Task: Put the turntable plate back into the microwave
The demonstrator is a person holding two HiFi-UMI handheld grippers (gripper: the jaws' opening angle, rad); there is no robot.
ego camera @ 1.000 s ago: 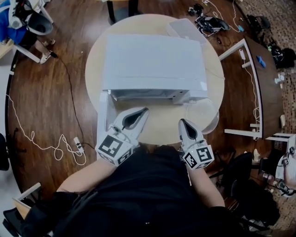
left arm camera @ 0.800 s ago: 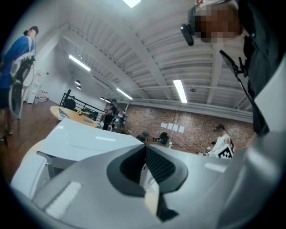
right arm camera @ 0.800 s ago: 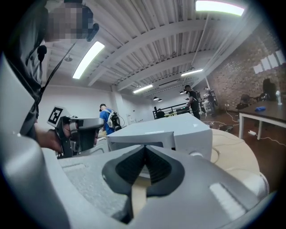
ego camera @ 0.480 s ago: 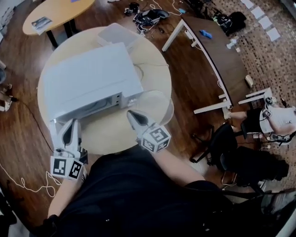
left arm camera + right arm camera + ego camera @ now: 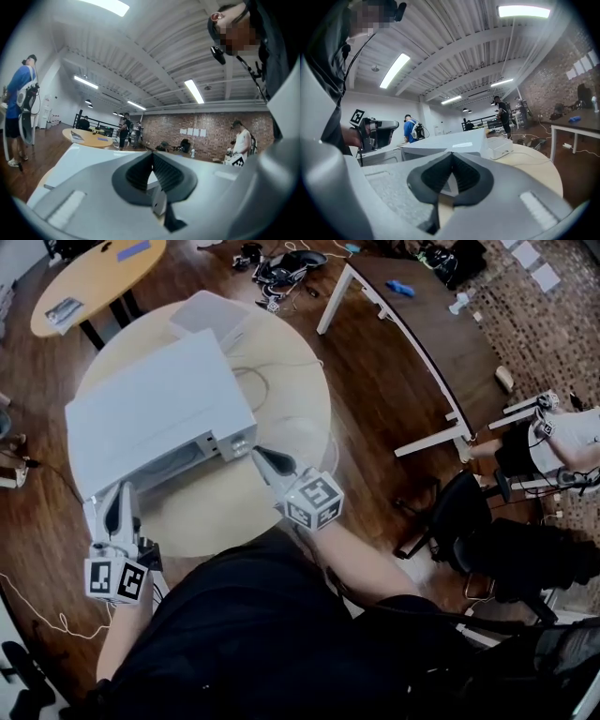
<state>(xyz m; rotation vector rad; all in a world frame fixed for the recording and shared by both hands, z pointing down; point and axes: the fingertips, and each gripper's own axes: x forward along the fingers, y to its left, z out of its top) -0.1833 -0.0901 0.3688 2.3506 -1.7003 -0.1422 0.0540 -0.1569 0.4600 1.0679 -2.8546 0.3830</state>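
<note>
here both claws are pressed shut with nothing in them: the left gripper [image 5: 119, 495] at lower left near the microwave [image 5: 155, 409], the right gripper [image 5: 261, 457] mid-frame. the clear turntable plate [image 5: 312, 439] lies on the round table [image 5: 211, 514], just right of the right gripper

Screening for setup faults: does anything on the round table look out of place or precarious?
The glass plate lies outside the microwave, at the table's right edge, and seems to overhang it slightly; a knock could tip it off. Nothing looks spilled or broken.
</note>
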